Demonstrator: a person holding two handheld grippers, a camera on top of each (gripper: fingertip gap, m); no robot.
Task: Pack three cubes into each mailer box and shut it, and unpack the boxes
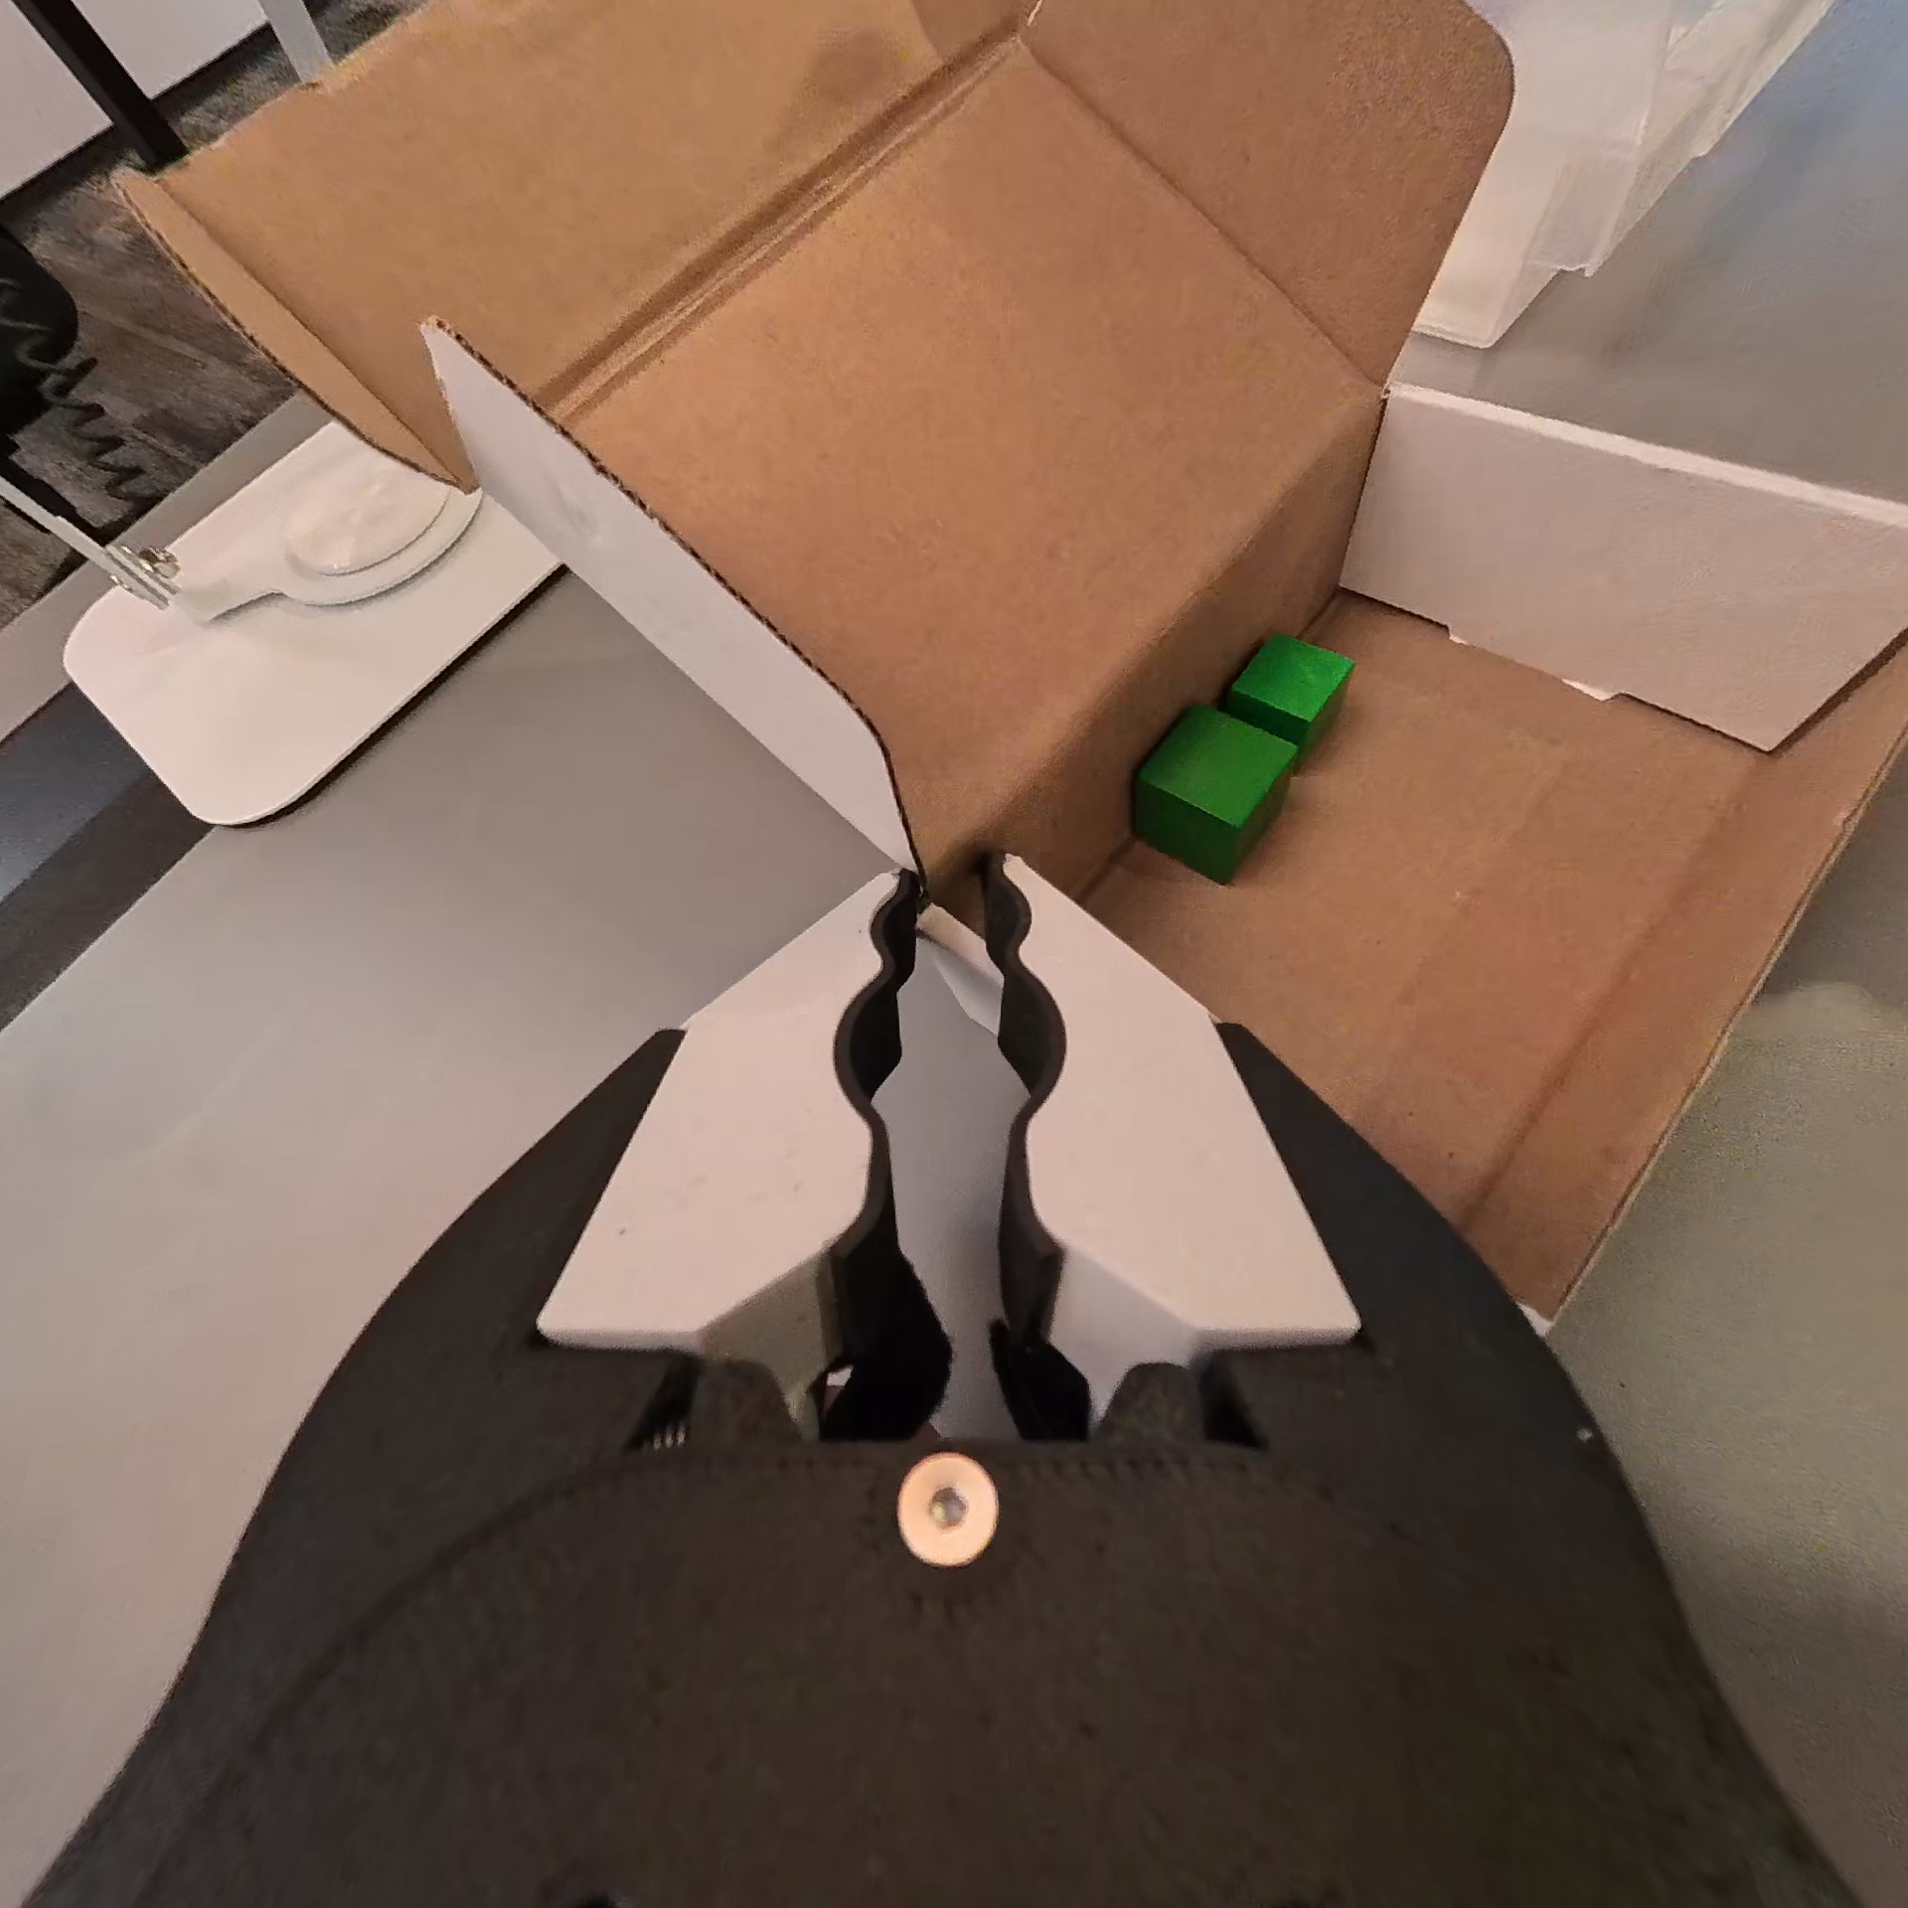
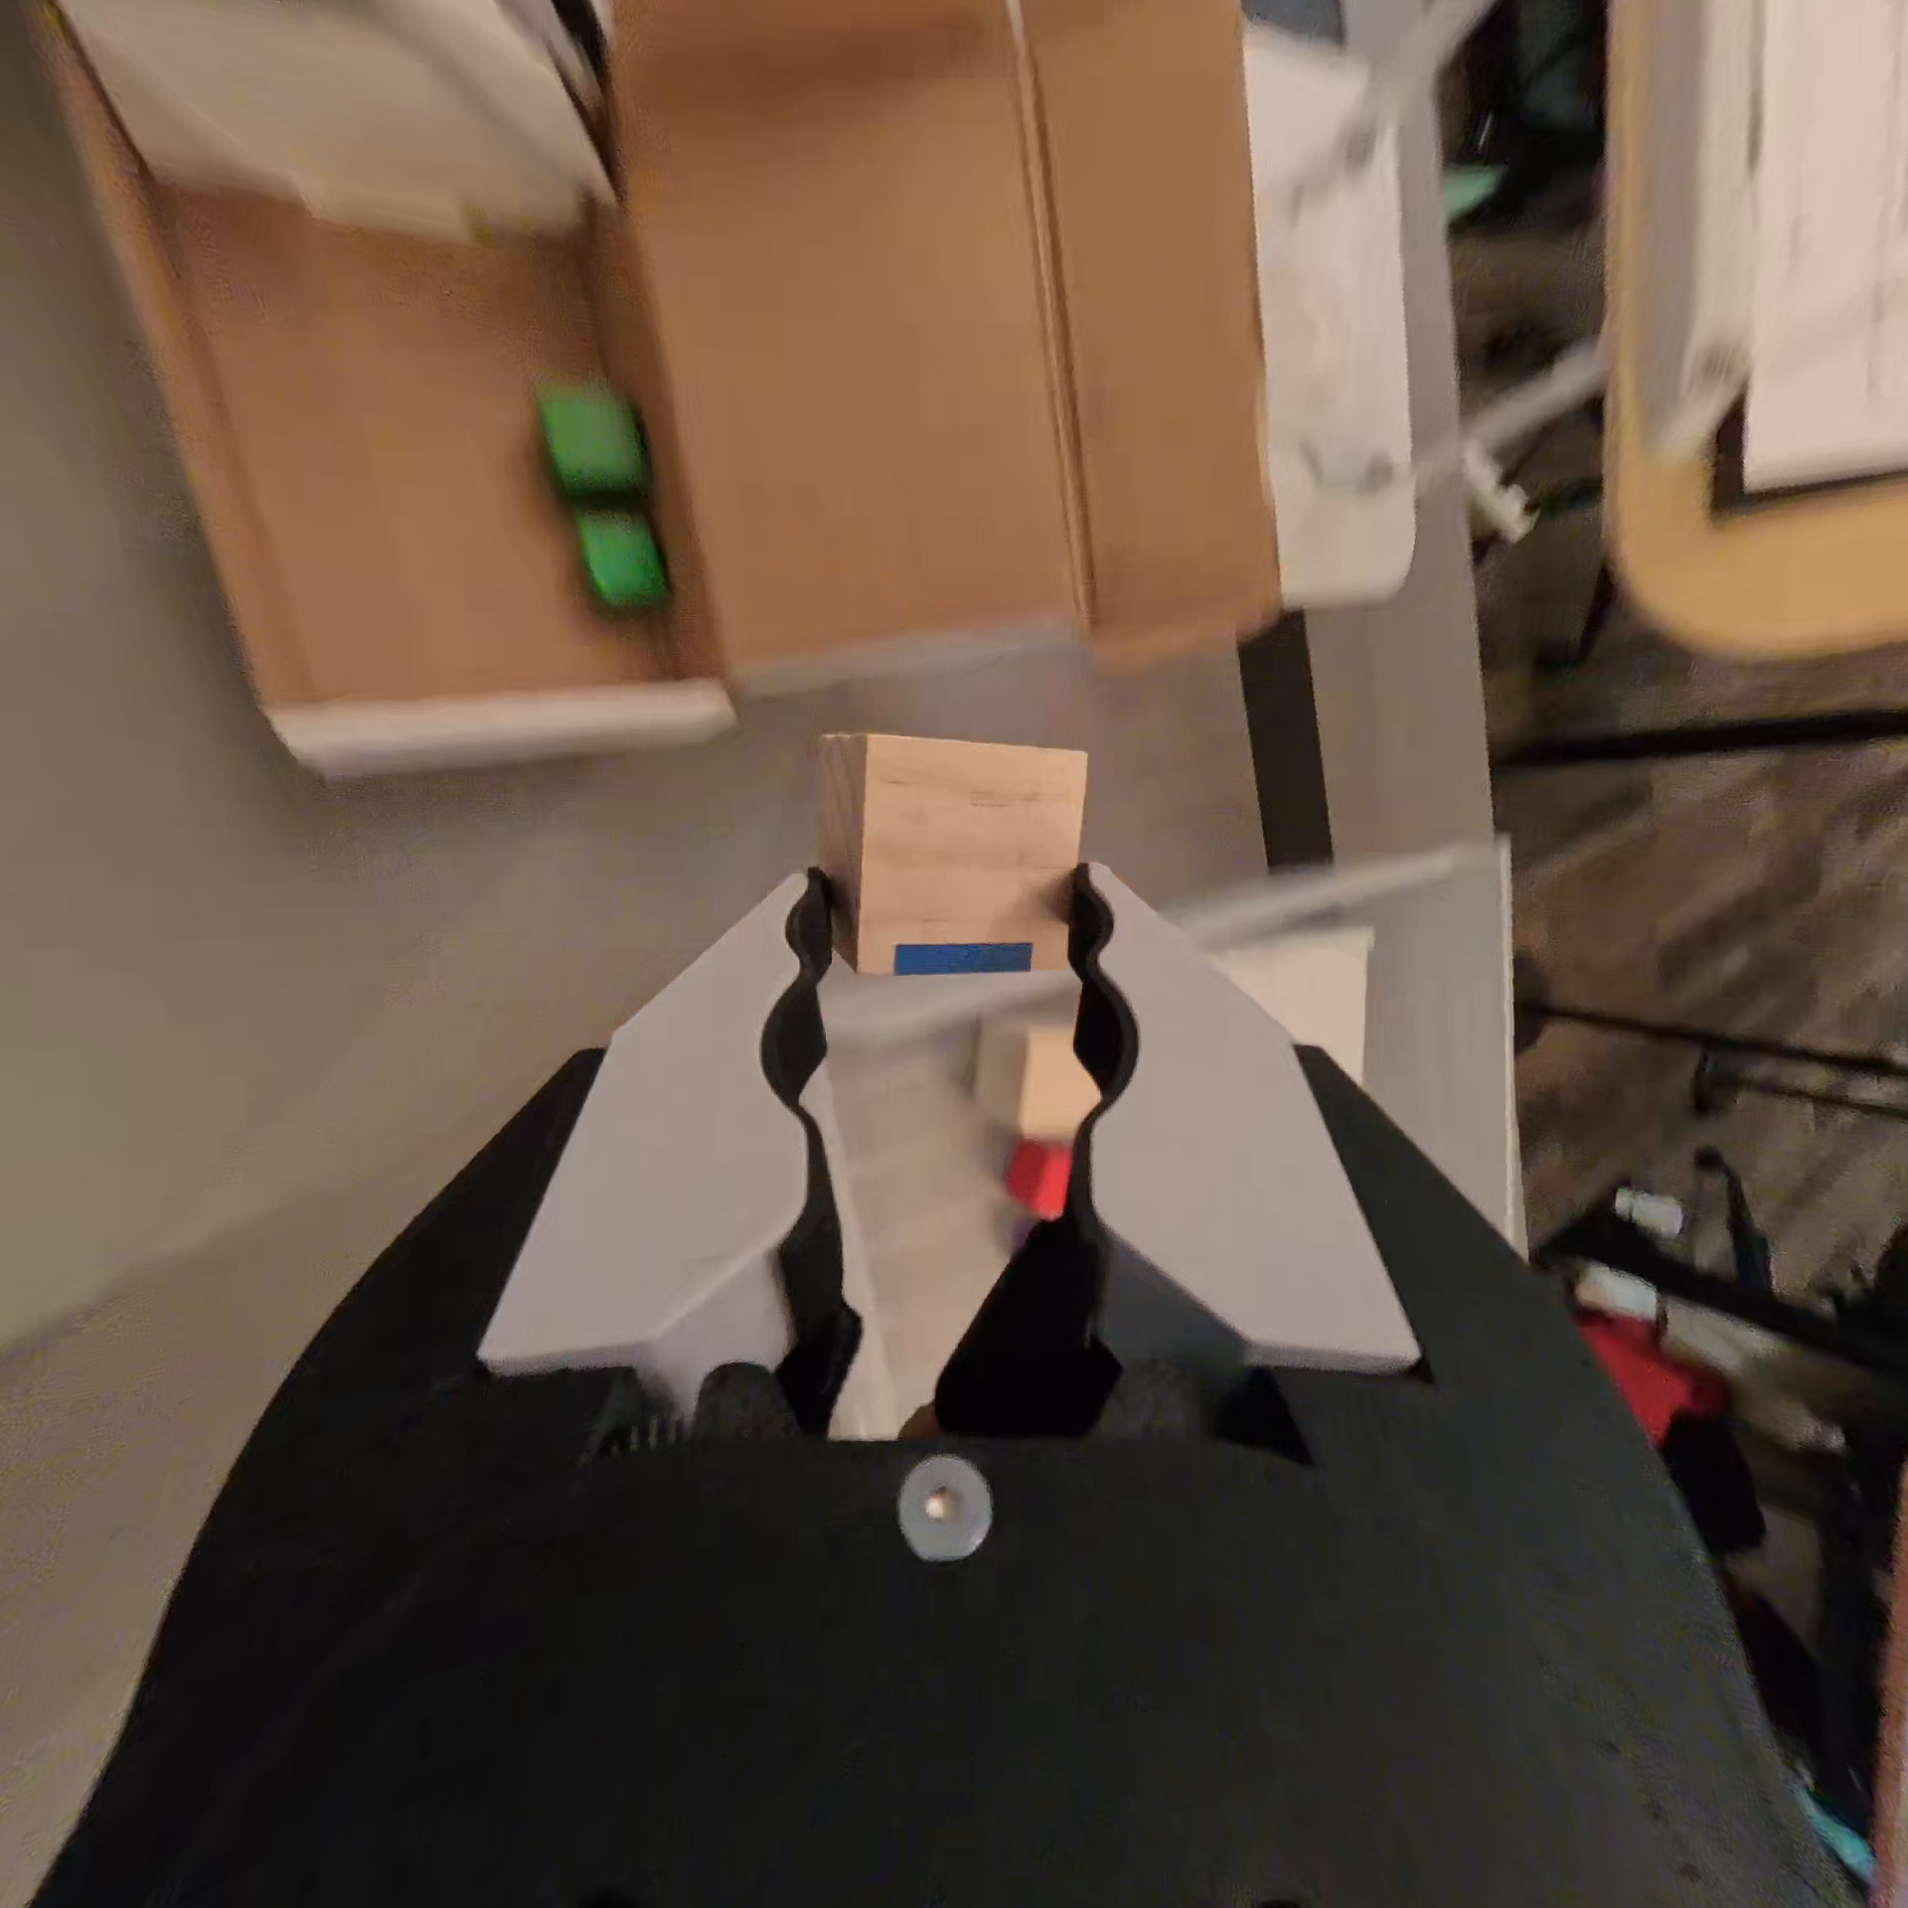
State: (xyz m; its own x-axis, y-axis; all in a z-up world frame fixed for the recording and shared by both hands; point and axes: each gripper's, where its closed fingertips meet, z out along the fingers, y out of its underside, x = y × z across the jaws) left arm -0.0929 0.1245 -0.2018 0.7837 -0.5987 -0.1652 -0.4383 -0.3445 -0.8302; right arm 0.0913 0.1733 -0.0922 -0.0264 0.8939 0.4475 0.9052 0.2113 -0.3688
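Observation:
An open mailer box (image 1: 1445, 929) lies on the grey table with its brown lid (image 1: 929, 361) raised. Two green cubes (image 1: 1213, 790) (image 1: 1291, 687) sit side by side on its floor against the lid hinge. My left gripper (image 1: 950, 872) is closed on the lower corner of the box's white side flap (image 1: 661, 578). My right gripper (image 2: 950, 898) is shut on a plain wooden cube (image 2: 960, 847) with a blue patch, held above the table short of the box (image 2: 392, 465). The green cubes (image 2: 594, 444) show there too, blurred.
A white stand base (image 1: 258, 671) lies on the table left of the box. Under my right gripper a white tray (image 2: 909, 1136) holds a wooden cube (image 2: 1053, 1074) and a red cube (image 2: 1043, 1177). The table edge (image 2: 1280, 743) and cluttered floor lie to the right.

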